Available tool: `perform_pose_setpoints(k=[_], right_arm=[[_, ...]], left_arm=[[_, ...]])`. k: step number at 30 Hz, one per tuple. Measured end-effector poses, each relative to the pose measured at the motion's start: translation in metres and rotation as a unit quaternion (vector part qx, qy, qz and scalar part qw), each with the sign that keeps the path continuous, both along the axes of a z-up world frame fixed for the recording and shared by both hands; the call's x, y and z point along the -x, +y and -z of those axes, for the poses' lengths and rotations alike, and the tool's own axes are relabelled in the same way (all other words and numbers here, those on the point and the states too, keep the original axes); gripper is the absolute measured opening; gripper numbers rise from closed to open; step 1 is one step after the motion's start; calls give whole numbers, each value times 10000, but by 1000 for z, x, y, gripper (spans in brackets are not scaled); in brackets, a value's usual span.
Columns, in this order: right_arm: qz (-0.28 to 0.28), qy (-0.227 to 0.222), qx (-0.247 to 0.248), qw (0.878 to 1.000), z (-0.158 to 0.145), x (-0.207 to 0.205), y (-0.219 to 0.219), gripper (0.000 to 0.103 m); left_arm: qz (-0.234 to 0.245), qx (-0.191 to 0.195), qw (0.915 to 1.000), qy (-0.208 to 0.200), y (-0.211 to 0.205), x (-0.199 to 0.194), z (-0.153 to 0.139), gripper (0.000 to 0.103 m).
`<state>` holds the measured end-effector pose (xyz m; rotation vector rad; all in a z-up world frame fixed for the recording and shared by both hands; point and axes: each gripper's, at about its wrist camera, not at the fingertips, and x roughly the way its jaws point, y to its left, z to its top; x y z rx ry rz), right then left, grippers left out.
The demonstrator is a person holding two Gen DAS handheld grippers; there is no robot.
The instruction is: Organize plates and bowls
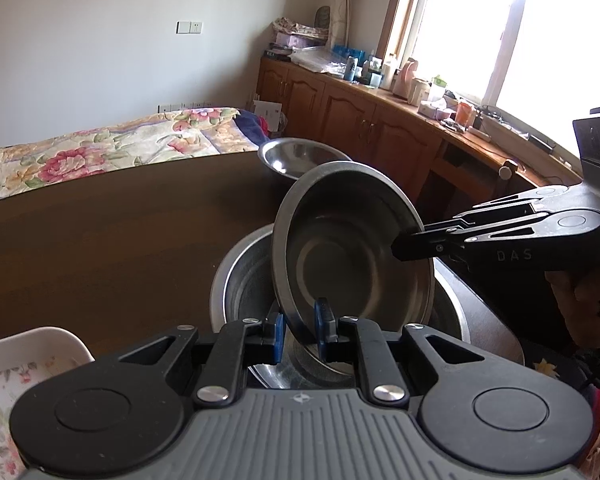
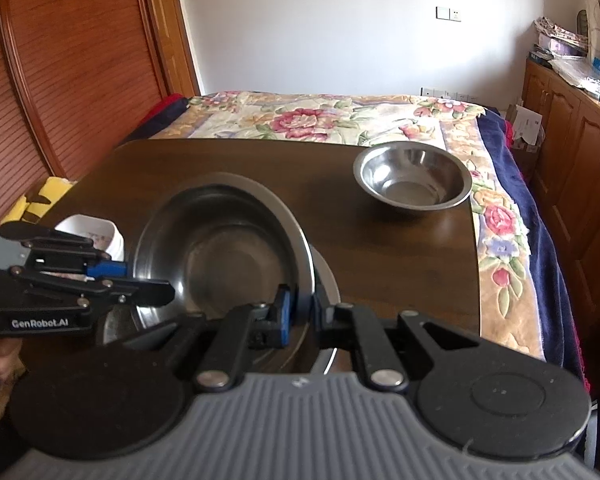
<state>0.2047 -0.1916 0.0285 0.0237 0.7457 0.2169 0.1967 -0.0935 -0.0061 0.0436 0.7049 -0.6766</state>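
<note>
Left wrist view: the left hand-held gripper [image 1: 300, 332] is clamped on the near rim of a tilted steel bowl [image 1: 352, 256], blue pads on either side of the metal. The right hand-held gripper [image 1: 406, 249] comes in from the right and bites the same bowl's right rim. The bowl is lifted and tipped above a larger steel basin [image 1: 240, 280] that sits on the dark wooden counter [image 1: 120, 240]. A second steel bowl [image 1: 296, 156] rests well apart at the far edge, and a white floral dish [image 1: 24, 364] shows at the near left.

Right wrist view: the right hand-held gripper [image 2: 302, 312] is shut on the tilted bowl's [image 2: 224, 256] near right rim, and the left hand-held gripper [image 2: 148, 288] holds its left rim. The basin's edge [image 2: 324, 276] peeks out beneath. The far bowl [image 2: 412, 180] stands alone on the counter, far right.

The step in hand looks like nesting the held bowl into the basin. The next move calls for levelling it, lowering it centred, then letting both grips go
</note>
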Motion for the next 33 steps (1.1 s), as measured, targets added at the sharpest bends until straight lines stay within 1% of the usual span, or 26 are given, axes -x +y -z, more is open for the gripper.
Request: perform_pose_setpoints(k=[5, 17, 25, 33], right_arm=[[-20, -2, 18, 10000, 4, 3, 0, 13], [-142, -47, 353, 9993, 13, 2, 15, 13], [-102, -149, 431, 9989, 16, 0, 18, 14], [-76, -250, 376, 9990, 20, -2, 21, 14]], left_arm=[[-13, -6, 10000, 19, 0, -3, 2, 43], [-73, -80, 9999, -18, -1, -4, 9, 43], [-217, -35, 9997, -119, 6, -5, 6, 43], [-292, 11, 9995, -139, 10, -8, 3, 43]])
